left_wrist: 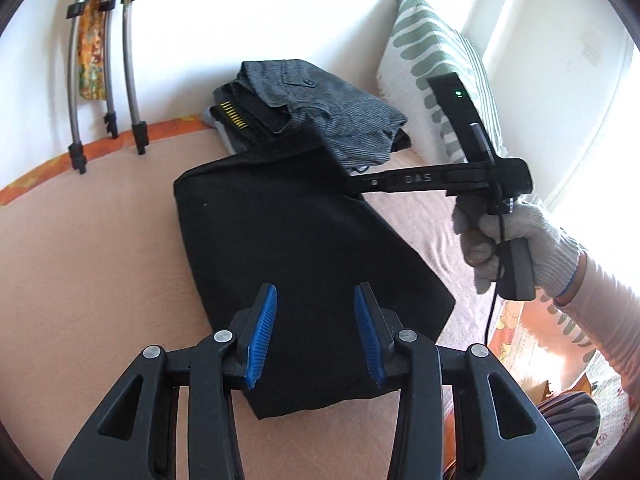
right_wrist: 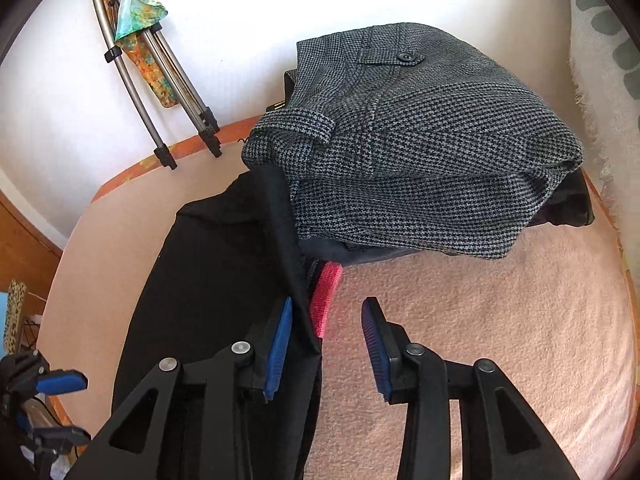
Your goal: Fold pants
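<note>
The black pants [left_wrist: 304, 264] lie folded into a thick, flat block in the middle of the left wrist view, on a pink blanket [left_wrist: 100, 248]. The left gripper [left_wrist: 316, 332] hangs just above the near end of the pants with its blue pads [left_wrist: 262, 336] spread apart — it holds nothing.

The right gripper [right_wrist: 326, 344] sits low in the middle of the right wrist view. Its jaws are spread too, and a raised edge of the black pants [right_wrist: 224, 264] stands between them, right beside the left blue pad. A small pink-red strip [right_wrist: 326, 300] shows under that edge. In the left wrist view a hand in a white glove [left_wrist: 516, 244] at the right of the frame holds this gripper by its handle.

Behind the black pants, in the upper middle of both views, is a stack of folded clothes with gray checked pants [right_wrist: 420, 152] on top. A green leaf-print pillow [left_wrist: 436, 68] leans in the upper right of the left wrist view, and metal poles [left_wrist: 132, 80] lean on the wall at the upper left.
</note>
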A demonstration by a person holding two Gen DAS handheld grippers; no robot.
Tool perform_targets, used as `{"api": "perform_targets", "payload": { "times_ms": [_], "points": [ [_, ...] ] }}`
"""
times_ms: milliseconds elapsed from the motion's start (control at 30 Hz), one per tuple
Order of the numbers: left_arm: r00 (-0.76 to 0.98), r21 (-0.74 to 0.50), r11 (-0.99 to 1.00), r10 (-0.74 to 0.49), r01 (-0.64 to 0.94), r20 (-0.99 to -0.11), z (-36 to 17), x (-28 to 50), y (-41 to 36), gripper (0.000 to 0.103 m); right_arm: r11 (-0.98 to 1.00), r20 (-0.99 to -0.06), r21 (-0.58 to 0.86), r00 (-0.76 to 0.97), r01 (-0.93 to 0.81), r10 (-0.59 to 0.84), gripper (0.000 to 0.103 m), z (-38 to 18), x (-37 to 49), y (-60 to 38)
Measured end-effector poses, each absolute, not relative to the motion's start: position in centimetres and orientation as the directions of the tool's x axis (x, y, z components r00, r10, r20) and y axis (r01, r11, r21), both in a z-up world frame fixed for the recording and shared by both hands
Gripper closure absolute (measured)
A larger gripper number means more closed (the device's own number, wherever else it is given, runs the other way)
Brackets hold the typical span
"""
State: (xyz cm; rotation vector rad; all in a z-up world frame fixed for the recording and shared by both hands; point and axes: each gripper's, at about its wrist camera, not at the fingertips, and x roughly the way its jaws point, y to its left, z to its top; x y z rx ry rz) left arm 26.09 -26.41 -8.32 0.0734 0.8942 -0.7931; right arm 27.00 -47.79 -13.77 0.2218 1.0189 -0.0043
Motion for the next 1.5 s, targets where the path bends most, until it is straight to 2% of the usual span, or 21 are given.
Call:
{"api": "perform_targets", "payload": {
  "times_ms": [67,100,133,167,267,533,833,967,1100,1167,1233,1267,1333,1500],
  "points": [
    [0.369,-0.267,0.741,-0.570,0.616,-0.734,-9.3,27.8,-25.7,0.064,0.974,-0.842,0.200,0.527,0.104,0.116,0.056,-13.6,26.3,-48.2],
    [0.368,-0.271,0.748,-0.565,0.606,-0.738,-9.8,27.8,-25.7,0.061,0.972,-0.841,0.207,0.527,0.106,0.122,0.044,-13.5,25.9,-48.4],
    [0.364,-0.283,0.754,-0.565,0.593,-0.741,-10.2,28.4,-25.5,0.053,0.970,-0.840,0.216,0.527,0.110,0.127,0.035,-13.5,25.6,-48.6],
    [0.352,-0.310,0.759,-0.569,0.573,-0.743,-10.7,29.2,-25.2,0.045,0.967,-0.838,0.231,0.527,0.112,0.139,0.032,-13.5,25.2,-48.8],
    [0.304,-0.403,0.772,-0.586,0.492,-0.751,-11.8,31.2,-24.6,0.042,0.951,-0.838,0.286,0.513,0.117,0.189,0.031,-14.0,24.3,-49.5],
    [0.250,-0.464,0.783,-0.588,0.414,-0.770,-14.1,34.1,-25.2,0.042,0.908,-0.829,0.400,0.471,0.123,0.301,0.027,-17.3,24.8,-49.6],
    [0.252,-0.511,0.754,-0.634,0.413,-0.731,-15.7,34.5,-25.5,0.042,0.833,-0.721,0.549,0.546,0.073,0.427,0.027,-19.1,24.7,-50.1],
    [0.257,-0.548,0.717,-0.680,0.431,-0.686,-15.9,34.4,-25.6,0.042,0.824,-0.697,0.567,0.535,0.002,0.478,0.041,-19.6,24.3,-48.6],
    [0.246,-0.603,0.685,-0.719,0.408,-0.650,-16.3,34.5,-25.7,0.045,0.845,-0.698,0.534,0.549,-0.027,0.459,0.042,-19.6,24.0,-47.2],
    [0.258,-0.601,0.699,-0.708,0.388,-0.658,-16.3,34.6,-25.7,0.064,0.833,-0.694,0.553,0.550,-0.004,0.464,0.056,-19.8,24.0,-47.3],
    [0.269,-0.606,0.705,-0.704,0.367,-0.657,-16.2,34.6,-25.6,0.073,0.814,-0.688,0.581,0.549,0.022,0.476,0.075,-20.0,23.8,-47.5],
    [0.272,-0.607,0.704,-0.706,0.367,-0.654,-16.0,34.5,-25.5,0.080,0.810,-0.679,0.586,0.560,0.025,0.475,0.078,-19.9,23.6,-47.5],
    [0.290,-0.586,0.710,-0.699,0.390,-0.654,-15.2,33.9,-25.6,0.088,0.820,-0.678,0.571,0.577,0.024,0.455,0.089,-19.2,23.1,-47.3],
    [0.339,-0.529,0.720,-0.686,0.450,-0.644,-12.9,32.2,-25.5,0.093,0.852,-0.687,0.524,0.590,-0.003,0.424,0.095,-16.8,22.2,-46.2]
  ]
}}
